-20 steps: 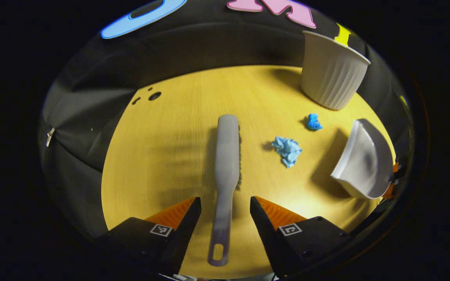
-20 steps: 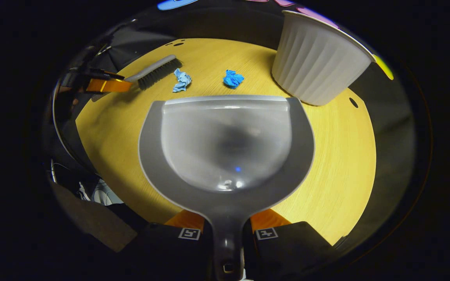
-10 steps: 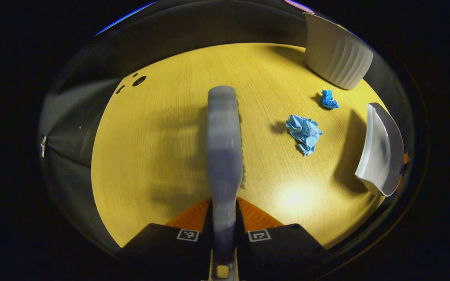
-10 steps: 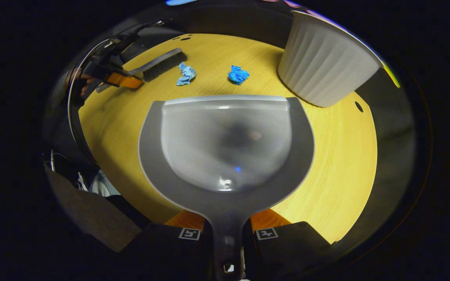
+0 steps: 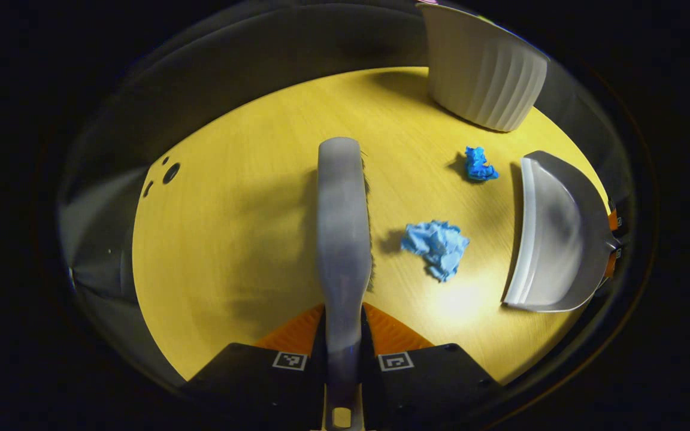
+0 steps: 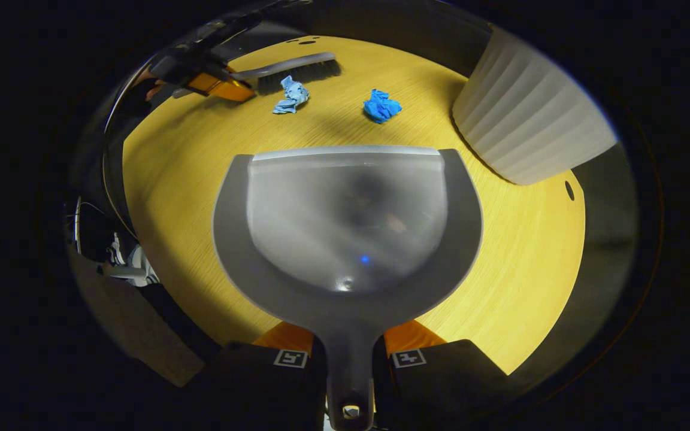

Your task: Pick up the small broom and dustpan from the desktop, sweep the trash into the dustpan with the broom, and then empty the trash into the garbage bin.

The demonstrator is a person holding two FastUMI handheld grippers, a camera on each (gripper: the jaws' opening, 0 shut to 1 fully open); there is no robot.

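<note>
My left gripper (image 5: 342, 335) clamps the broom (image 5: 342, 227) by its handle, head running to twelve o'clock, bristles facing the pale wad (image 5: 436, 246) at three o'clock, set to push it sideways. My right gripper (image 6: 348, 353) pinches the dustpan (image 6: 345, 233) handle, the pan's mouth towards twelve o'clock, facing both wads. The dark wad (image 6: 381, 106) lies nearest its lip, at one o'clock; the pale one sits just beside the bristles. The bin (image 6: 530, 129) stands at two o'clock, near the desk (image 6: 518, 287) edge. Bare wood between lip and wads gives sweeping room.
</note>
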